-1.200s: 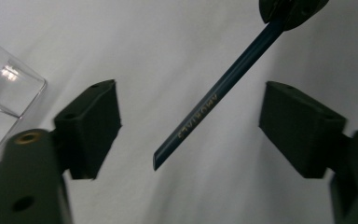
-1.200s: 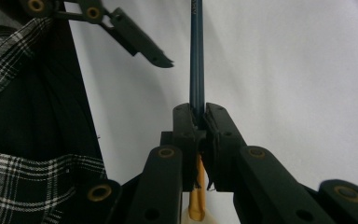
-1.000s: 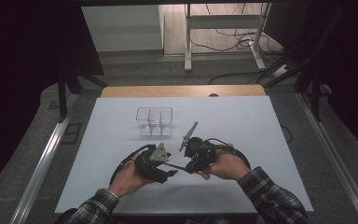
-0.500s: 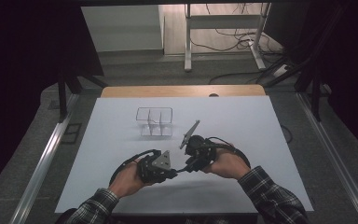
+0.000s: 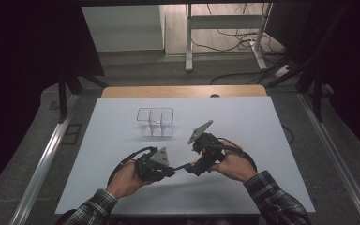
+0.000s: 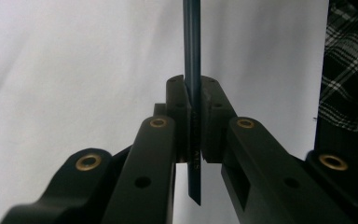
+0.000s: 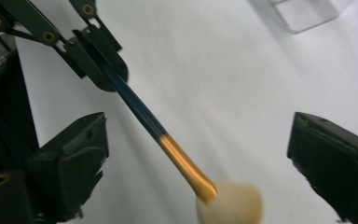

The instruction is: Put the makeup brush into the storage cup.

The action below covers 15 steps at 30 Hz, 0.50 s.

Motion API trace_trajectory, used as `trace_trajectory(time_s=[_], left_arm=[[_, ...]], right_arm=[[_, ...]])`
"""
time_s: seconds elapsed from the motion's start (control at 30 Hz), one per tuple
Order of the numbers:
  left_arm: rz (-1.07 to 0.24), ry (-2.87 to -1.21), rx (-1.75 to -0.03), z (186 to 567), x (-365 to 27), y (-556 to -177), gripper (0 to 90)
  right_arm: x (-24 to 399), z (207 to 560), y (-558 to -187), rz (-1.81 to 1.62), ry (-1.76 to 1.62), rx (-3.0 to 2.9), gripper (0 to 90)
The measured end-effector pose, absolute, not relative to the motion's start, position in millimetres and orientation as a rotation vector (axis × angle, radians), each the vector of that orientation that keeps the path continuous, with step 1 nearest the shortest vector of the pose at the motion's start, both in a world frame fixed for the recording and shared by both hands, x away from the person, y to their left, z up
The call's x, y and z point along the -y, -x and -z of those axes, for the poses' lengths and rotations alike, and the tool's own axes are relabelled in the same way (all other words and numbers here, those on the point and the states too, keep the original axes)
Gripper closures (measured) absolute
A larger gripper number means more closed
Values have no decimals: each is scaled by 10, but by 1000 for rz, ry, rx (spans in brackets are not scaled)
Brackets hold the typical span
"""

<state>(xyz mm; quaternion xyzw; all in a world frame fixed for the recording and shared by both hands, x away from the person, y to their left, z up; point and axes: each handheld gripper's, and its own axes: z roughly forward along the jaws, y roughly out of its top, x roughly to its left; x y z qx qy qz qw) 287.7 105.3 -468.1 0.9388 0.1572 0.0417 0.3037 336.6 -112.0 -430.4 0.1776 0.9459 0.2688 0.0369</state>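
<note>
Left hand-held gripper (image 5: 171, 171) jaws clamped shut; right hand-held gripper (image 5: 193, 167) jaws just opened wide.

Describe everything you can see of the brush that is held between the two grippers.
The brush has a slim dark blue handle, a gold metal-looking ferrule and soft, pale, blurred bristles. It lies slanted above the white table. The left gripper clamps its handle; the right gripper has just opened, its fingers wide apart beside the ferrule, not touching it.

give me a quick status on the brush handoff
Left tongs shut on makeup brush handle. Right tongs have just opened wide, bristles between them, untouched. Clear divided holder stands apart; nothing in the way.
</note>
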Motion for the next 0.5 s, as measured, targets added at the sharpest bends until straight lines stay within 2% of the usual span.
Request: trace_trajectory(time_s=[0.5], left_arm=[[-110,-2408,-545,4615,-1224,-2809,844]], right_arm=[[1514,4275,-3370,-994,-744,-2735,0]])
